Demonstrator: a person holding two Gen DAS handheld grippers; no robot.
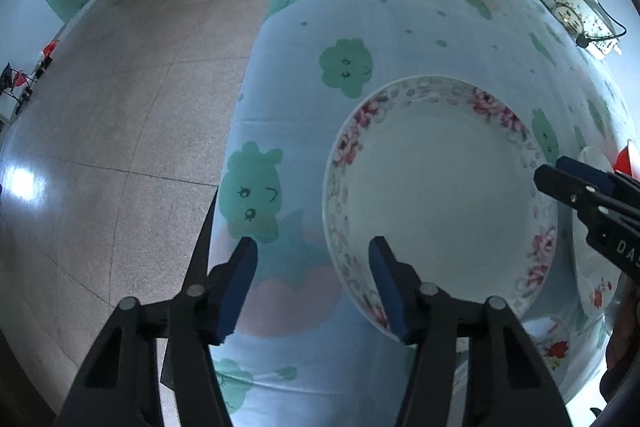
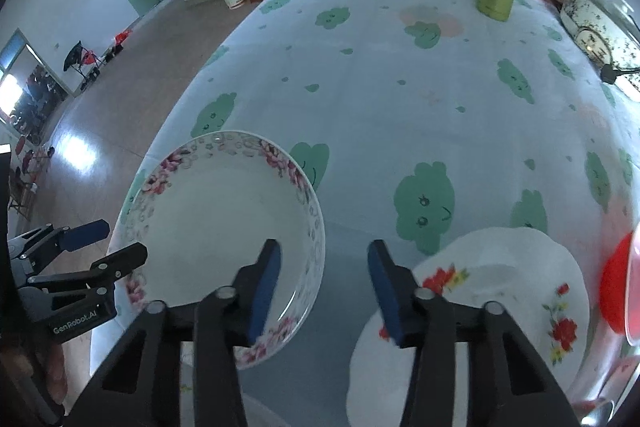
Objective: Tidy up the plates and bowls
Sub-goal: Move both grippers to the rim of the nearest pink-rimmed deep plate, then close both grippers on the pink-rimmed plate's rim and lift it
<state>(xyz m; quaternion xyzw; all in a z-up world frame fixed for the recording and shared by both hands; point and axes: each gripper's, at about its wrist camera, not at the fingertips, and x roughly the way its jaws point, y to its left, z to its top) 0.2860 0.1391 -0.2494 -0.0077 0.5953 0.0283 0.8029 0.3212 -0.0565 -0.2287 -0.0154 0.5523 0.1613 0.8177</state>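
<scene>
The red bowl (far right) is cut off by the right wrist view's edge.

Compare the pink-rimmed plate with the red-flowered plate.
The pink-rimmed plate has a round edge; the red-flowered plate has a wavy, scalloped one. The pink-rimmed plate carries a continuous band of pink blooms and rings around its rim; the red-flowered plate shows only scattered red and yellow sprigs. The pink-rimmed plate lies near the table's left edge; the red-flowered plate sits to its right. Both are white, empty and face up on the tablecloth.
</scene>
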